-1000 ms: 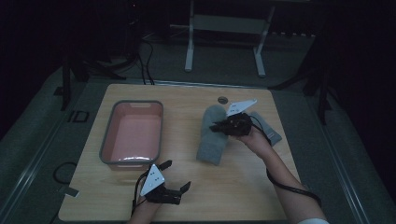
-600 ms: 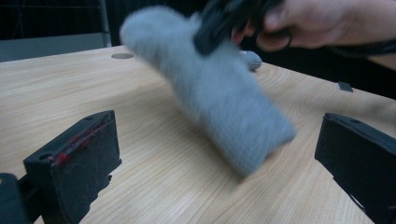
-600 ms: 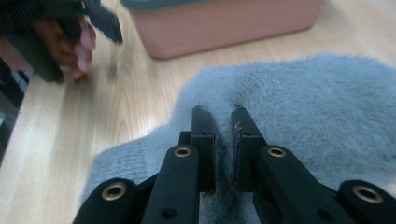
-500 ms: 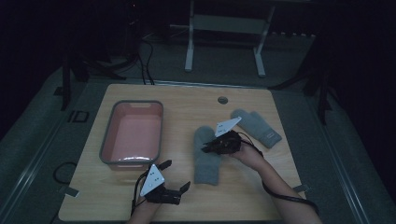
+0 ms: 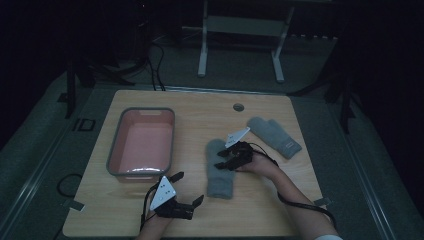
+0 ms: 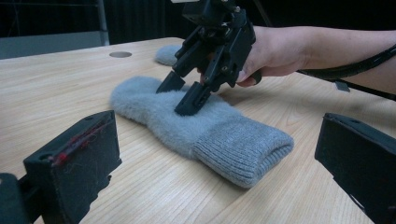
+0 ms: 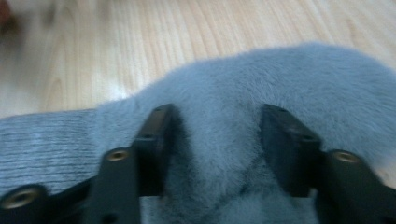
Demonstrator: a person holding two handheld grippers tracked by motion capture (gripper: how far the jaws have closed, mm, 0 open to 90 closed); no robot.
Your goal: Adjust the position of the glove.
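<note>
Mitten [image 5: 220, 168] lay flat mid-table, cuff toward near edge, right gripper [image 5: 231, 160] jaws just opened astride it, unpinched; left gripper [image 5: 186, 192] wide open, empty, near front edge.

Your right gripper [image 5: 226, 161] sits mid-frame, jaws just opened, tips pointing down; your left gripper [image 5: 189, 189] rests bottom-centre, jaws wide apart.

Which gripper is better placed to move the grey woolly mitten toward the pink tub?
Right. The right gripper has just opened, fingertips resting on the grey woolly mitten; the left gripper sits open, short of it.
</note>
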